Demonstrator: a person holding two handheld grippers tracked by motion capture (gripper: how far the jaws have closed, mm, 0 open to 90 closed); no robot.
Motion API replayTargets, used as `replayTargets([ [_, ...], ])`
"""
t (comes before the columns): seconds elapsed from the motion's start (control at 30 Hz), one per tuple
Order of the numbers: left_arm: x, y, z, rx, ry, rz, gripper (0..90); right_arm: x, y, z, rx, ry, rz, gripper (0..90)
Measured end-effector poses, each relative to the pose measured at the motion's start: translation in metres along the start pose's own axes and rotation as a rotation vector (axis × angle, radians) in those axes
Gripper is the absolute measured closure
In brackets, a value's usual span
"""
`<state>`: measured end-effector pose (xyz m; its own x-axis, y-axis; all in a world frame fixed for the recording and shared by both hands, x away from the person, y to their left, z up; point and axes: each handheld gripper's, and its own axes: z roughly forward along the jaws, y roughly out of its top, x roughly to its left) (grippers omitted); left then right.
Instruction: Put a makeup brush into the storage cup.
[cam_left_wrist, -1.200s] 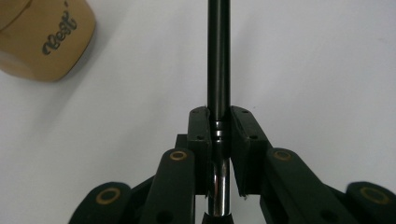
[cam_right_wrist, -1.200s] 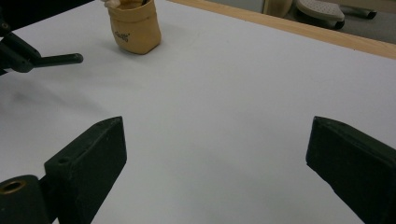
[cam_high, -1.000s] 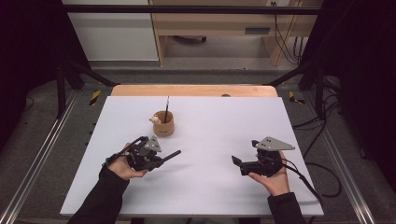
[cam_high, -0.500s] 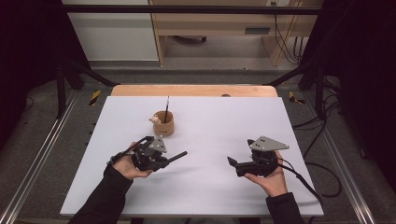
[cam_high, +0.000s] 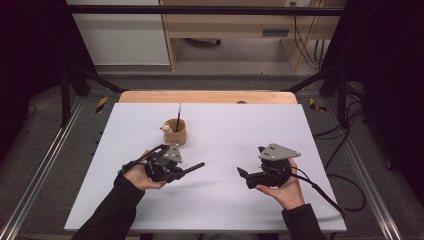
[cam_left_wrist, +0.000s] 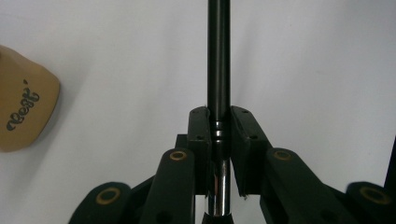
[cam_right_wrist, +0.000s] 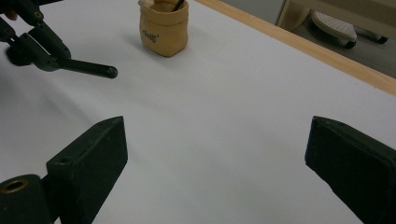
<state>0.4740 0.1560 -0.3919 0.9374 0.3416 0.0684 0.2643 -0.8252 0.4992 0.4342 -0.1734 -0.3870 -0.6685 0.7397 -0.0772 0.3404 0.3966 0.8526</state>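
L gripper (cam_high: 186, 169), lower left of centre in the high view, is clamped on a slim black pen w/ a silver metal band (cam_left_wrist: 219, 70); in the left gripper view both pads squeeze the barrel just above the band, and the pen runs straight up to the top edge. In the high view its tip pokes out to the right, over the white table top (cam_high: 235, 125). R gripper (cam_high: 243, 173), lower right of centre, is spread wide w/ nothing between the pads, just white surface. A small tan pouch-shaped holder (cam_high: 175, 134) w/ dark lettering stands upright above the L gripper, a thin dark stick (cam_high: 178, 116) rising from it.
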Motion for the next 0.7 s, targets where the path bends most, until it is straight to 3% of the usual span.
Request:
replayTargets([
  [0.7, 0.001, 0.016, 0.004, 0.011, -0.052, 0.018, 78.6, 0.02, 0.027, 0.007, 0.085, 0.041, -0.163, 7.8],
])
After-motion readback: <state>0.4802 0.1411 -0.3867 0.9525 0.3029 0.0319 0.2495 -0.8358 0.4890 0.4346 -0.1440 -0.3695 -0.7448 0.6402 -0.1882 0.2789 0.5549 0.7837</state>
